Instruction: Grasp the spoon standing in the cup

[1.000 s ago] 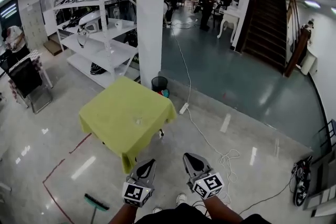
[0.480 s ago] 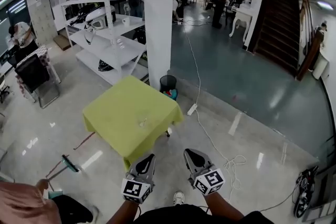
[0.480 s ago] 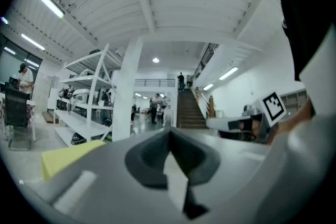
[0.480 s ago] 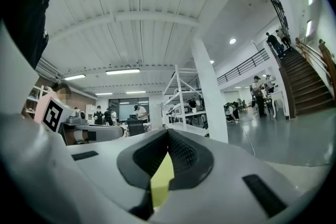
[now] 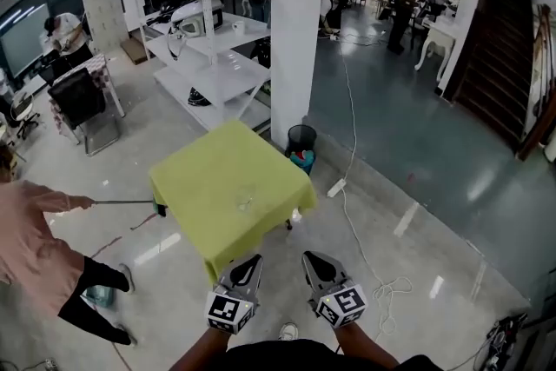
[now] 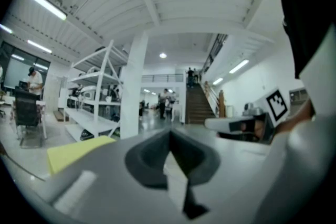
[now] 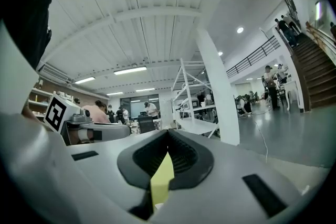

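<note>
Table draped in a yellow-green cloth (image 5: 208, 178) stood ahead on the glossy floor. A small clear cup (image 5: 244, 204) sat near the table's front edge; the spoon in it was too small to make out. The grey two-jaw left gripper (image 5: 249, 261) and right gripper (image 5: 313, 259) hung side by side short of the table, both clenched on nothing. A person in a pink top (image 5: 35, 239) stood at the left.

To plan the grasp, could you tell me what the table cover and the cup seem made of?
Table cover: matte yellow-green cloth, apparently; it drapes over the edges in soft folds. Cup: clear glass or plastic, as the cloth shows through it; too small to tell which.
</note>
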A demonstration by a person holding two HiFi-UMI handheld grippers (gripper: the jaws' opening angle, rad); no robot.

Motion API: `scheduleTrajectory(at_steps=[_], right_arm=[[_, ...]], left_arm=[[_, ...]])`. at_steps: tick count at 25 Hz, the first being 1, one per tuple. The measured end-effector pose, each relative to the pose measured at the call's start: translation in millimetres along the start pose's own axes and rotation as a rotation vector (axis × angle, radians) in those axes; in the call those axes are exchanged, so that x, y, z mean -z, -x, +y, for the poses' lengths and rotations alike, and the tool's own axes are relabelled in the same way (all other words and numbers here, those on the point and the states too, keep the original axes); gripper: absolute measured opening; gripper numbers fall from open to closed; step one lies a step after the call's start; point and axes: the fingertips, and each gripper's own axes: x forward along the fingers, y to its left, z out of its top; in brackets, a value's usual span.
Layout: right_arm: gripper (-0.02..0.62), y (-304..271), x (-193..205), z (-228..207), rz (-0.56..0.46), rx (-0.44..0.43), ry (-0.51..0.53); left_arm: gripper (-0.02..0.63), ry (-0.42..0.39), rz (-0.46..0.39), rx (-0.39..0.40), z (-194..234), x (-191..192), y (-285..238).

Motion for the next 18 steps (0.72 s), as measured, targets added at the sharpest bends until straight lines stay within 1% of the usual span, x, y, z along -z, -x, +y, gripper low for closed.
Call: scheduleTrajectory(at_steps=[8, 12, 14, 18], right_arm=[[0.006, -30, 6, -17, 0.028, -0.099, -0.014], [0.006, -47, 13, -15, 0.047, -0.133, -0.029], [0.006, -58, 17, -14, 0.054, -0.146, -0.033], [0.006, -88, 19, -16, 0.052, -0.152, -0.033]], left_arm=[[0.006, 0.004, 0.035, -0.088, 18, 14, -10], [0.006, 0.051, 0.047, -0.139, 34, 19, -10], [0.006, 0.053, 0.056, -0.148, 44, 21, -12], [0.006, 0.034, 0.064, -0.137, 68, 21, -26]])
